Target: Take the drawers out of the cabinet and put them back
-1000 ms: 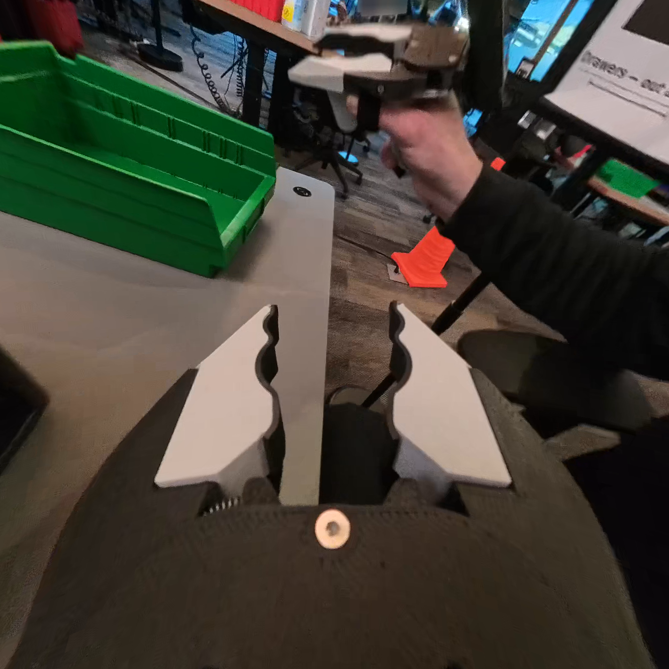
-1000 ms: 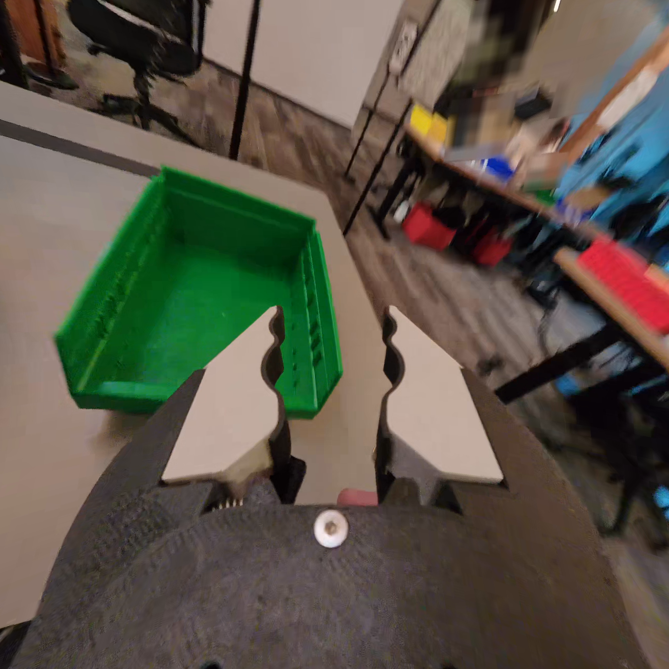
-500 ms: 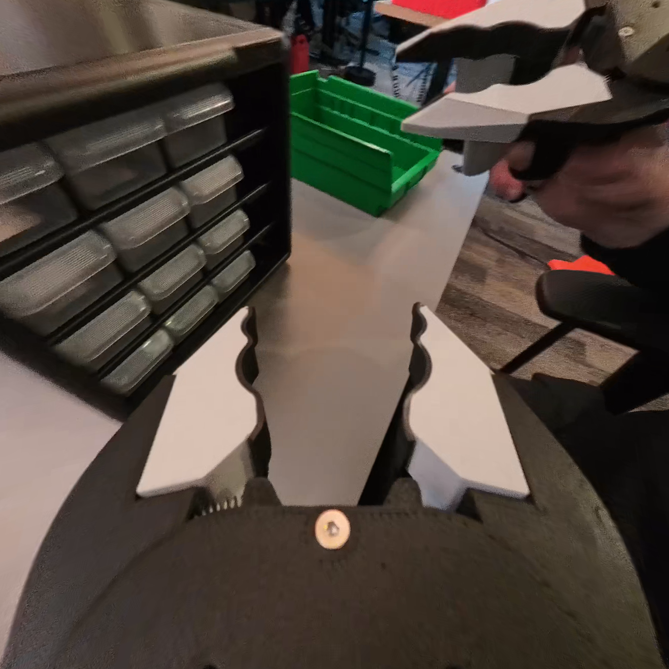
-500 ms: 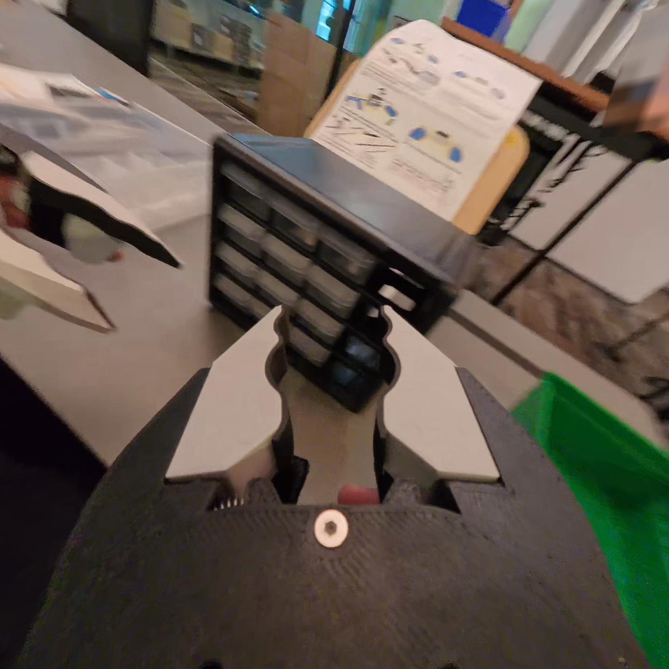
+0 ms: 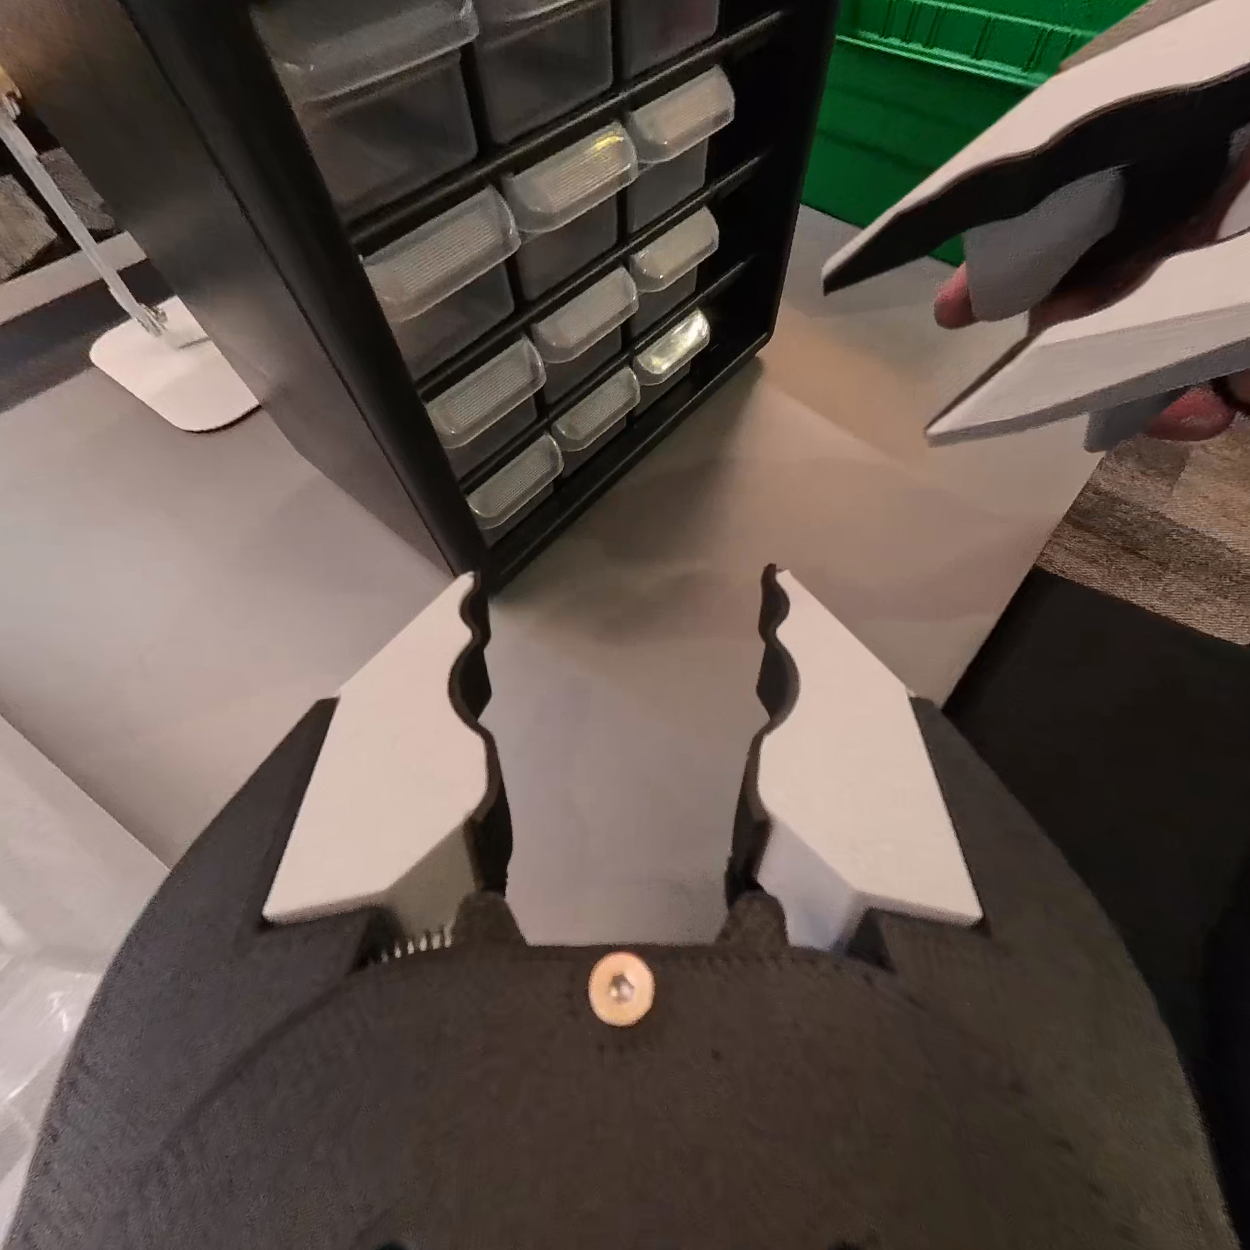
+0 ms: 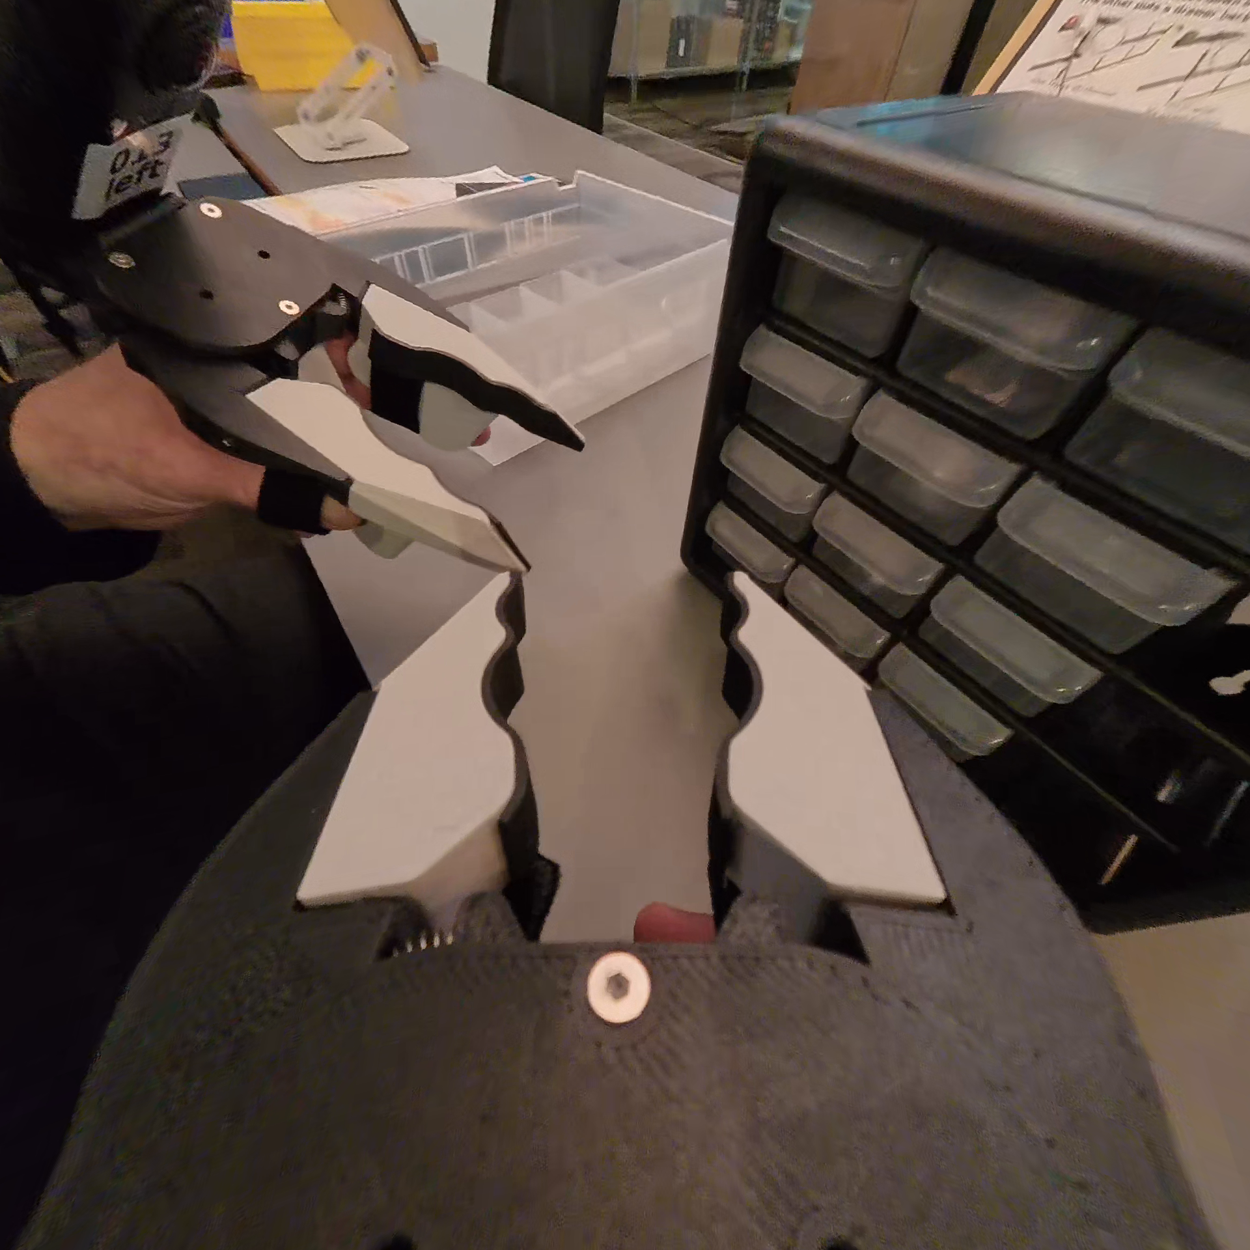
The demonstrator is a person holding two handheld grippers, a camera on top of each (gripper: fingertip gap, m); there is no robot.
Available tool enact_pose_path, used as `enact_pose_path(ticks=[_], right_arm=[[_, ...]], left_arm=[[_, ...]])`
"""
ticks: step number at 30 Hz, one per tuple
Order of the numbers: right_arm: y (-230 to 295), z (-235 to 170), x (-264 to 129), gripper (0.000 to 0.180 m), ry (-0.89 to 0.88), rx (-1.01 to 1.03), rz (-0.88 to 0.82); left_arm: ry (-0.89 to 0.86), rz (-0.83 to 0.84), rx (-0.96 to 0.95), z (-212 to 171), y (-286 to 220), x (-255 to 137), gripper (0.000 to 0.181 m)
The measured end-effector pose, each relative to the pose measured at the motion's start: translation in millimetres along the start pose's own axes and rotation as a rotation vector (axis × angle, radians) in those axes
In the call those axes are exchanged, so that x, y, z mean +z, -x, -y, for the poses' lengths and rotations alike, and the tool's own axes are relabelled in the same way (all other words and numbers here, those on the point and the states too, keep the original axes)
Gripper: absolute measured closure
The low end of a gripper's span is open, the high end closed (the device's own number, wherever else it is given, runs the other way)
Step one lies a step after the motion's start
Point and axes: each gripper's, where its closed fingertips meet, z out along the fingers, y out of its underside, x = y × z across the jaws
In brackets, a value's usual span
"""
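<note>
In the left wrist view the left gripper (image 5: 626, 595) hangs over the grey surface (image 5: 169, 575) with its jaws apart and nothing between them. Just beyond its tips stands the black cabinet (image 5: 223, 223), turned at an angle, its small clear drawers (image 5: 582, 169) all seated in rows. These look like thin, light, rigid plastic, smooth and likely slippery; the protruding lip at the top front of each is the natural place to pinch, and I judge a gentle, straight pull will do, since a skewed one could jam the drawer in its slot or drag the light cabinet along. To the far right sits a green bin (image 5: 947, 88), and the right gripper (image 5: 879, 352) reaches in from the right, jaws parted.

The right wrist view shows the right gripper (image 6: 626, 582) empty, jaws apart, near the cabinet's lower left corner. Only here do you see open slots at the cabinet's bottom right, the cabinet's top, a clear compartment tray (image 6: 575, 318) on the surface to the far left, and the left gripper's (image 6: 548, 500) body in the person's hand (image 6: 115, 446). The green bin is out of sight here.
</note>
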Motion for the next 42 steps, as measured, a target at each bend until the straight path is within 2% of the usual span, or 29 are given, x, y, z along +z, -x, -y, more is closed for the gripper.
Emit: enact_pose_path(ticks=[3, 11, 16, 22, 26, 35, 42], right_arm=[[-1.0, -9.8, 0.0, 0.121, 0.031, 0.022, 0.019], [-7.9, -24.1, -0.2, 0.121, 0.085, -0.036, 0.007], [9.9, -25.9, 5.8, 0.122, 0.094, -0.003, 0.102], [22.9, -31.1, 8.5, 0.121, 0.119, -0.058, 0.157], [29.3, -44.8, 6.4, 0.123, 0.169, -0.042, 0.212], [28.5, -43.8, 5.4, 0.122, 0.164, -0.039, 0.223], [27.6, -52.2, -0.8, 0.120, 0.191, -0.041, 0.209]], left_arm=[[0.016, 0.001, 0.020, -3.8, 2.4, 3.6, 0.110], [0.048, -0.015, 0.027, -13.6, -0.3, 15.8, 0.105], [0.006, -0.015, -0.085, -8.8, 17.1, 11.2, 0.107], [-0.007, 0.002, -0.174, -12.6, 37.0, 8.2, 0.106], [0.031, -0.082, -0.211, -18.1, 24.4, 14.4, 0.105], [0.071, -0.090, -0.238, -30.1, 27.1, 23.9, 0.099], [0.067, -0.118, -0.202, -22.0, 16.3, 29.0, 0.099]])
